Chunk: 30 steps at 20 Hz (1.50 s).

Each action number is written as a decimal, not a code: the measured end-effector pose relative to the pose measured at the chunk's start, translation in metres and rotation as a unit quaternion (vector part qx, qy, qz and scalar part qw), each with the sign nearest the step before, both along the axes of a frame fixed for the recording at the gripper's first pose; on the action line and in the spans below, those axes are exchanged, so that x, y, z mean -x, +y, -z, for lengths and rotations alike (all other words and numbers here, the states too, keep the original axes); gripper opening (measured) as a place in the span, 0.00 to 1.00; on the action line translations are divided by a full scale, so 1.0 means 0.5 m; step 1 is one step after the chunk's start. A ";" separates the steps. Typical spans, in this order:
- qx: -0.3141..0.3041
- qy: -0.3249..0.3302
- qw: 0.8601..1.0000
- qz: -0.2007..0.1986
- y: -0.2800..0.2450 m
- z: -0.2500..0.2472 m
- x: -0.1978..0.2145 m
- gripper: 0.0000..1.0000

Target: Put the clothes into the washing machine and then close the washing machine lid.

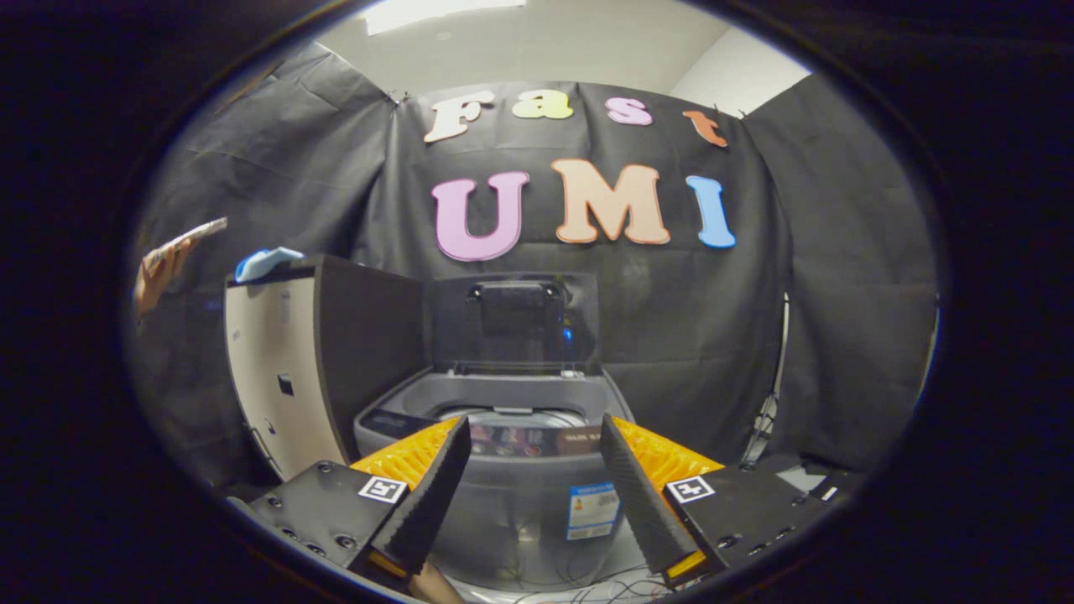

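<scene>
Your gripper (534,436) sits at the bottom centre of the frame, its two fingers (432,495) spread wide and grasping nothing. Between and just beyond the fingertips stands the washer (512,503), a grey top-loader in the lower centre. Its lid (513,323) is raised upright behind the tub opening, so the drum rim (512,413) is exposed; you cannot tell what lies inside. A label (592,509) is stuck to the washer's front, between the fingers. Left of the washer stands a cabinet (277,369), pale on its front, dark on its side. A blue cloth (265,262) lies on the cabinet's top, at centre left. At the far left a hand (159,273) holds a flat object, above and apart from the cabinet.
</scene>
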State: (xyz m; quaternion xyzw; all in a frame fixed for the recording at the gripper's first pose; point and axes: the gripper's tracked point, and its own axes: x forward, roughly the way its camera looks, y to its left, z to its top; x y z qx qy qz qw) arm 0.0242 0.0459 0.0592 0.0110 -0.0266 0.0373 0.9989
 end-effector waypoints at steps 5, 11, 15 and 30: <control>-0.010 -0.012 0.998 -0.065 0.118 -0.155 -0.076 0.96; -0.025 -0.058 0.985 -0.164 0.304 -0.358 -0.163 0.96; -0.026 -0.059 0.974 -0.218 0.442 -0.465 -0.215 0.96; 0.007 0.146 0.946 -0.290 0.870 -0.436 -0.387 0.96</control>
